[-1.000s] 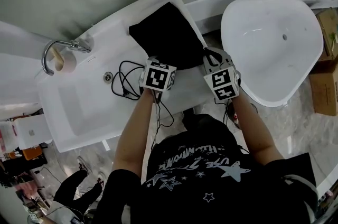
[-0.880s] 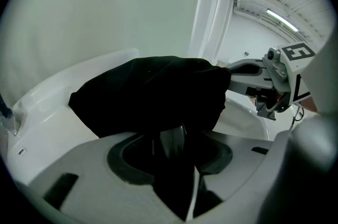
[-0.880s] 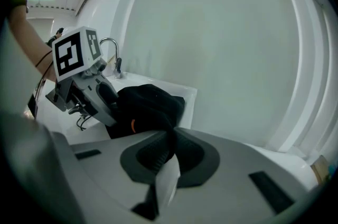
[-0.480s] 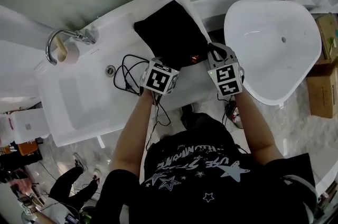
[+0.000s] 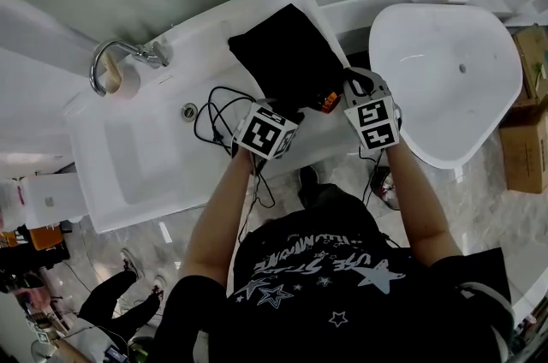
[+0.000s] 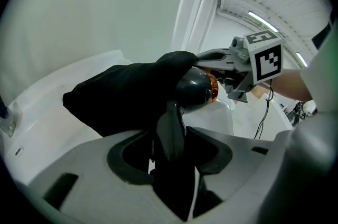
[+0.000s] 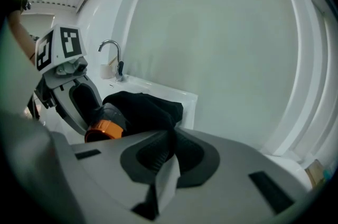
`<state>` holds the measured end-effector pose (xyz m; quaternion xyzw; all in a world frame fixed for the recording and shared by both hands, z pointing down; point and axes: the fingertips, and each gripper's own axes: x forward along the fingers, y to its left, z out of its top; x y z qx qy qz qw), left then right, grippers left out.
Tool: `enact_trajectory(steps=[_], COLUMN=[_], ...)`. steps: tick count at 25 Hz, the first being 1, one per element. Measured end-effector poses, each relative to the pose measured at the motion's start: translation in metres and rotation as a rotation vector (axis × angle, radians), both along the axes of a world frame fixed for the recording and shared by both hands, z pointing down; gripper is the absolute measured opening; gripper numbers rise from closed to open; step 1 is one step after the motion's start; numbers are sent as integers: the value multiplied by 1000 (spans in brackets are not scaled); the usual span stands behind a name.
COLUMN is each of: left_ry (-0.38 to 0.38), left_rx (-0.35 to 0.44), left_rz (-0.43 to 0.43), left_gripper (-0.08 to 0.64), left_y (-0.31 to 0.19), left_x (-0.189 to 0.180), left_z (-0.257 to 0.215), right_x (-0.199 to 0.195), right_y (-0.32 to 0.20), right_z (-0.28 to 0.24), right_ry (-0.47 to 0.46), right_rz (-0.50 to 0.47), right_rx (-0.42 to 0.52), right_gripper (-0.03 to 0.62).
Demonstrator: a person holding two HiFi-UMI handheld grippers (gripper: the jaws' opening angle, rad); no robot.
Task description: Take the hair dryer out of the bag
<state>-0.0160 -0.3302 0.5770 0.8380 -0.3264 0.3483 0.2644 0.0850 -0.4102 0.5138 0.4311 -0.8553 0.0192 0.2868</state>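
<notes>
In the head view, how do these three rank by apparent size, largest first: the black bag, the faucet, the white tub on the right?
1. white tub
2. black bag
3. faucet

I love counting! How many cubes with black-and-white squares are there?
2: the left cube by the black cable, the right cube beside the black bag. None seems hidden.

A black cloth bag (image 5: 287, 53) lies flat on the white worktop (image 5: 199, 44), upper centre of the frame. A grey, orange-ringed hair dryer (image 5: 325, 102) pokes from its lower right corner.
</notes>
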Motion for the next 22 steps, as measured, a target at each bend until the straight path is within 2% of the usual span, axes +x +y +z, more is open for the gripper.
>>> enact_trajectory(steps=[13,18,22], left_ry=[81,140,165], left_rx=[9,-5,-1], left_rz=[92,128,180], left_gripper=[201,202,202], left_y=[38,62,81], left_x=[1,3,4], left_z=[-28,-39,-45], right_x=[-1,0,2], right_y=[15,21,25], right_z=[-6,-7,-7], right_ry=[9,5,1], right_rz=[19,24,28], right_rx=[-4,-9,-16], right_gripper=[23,23,23])
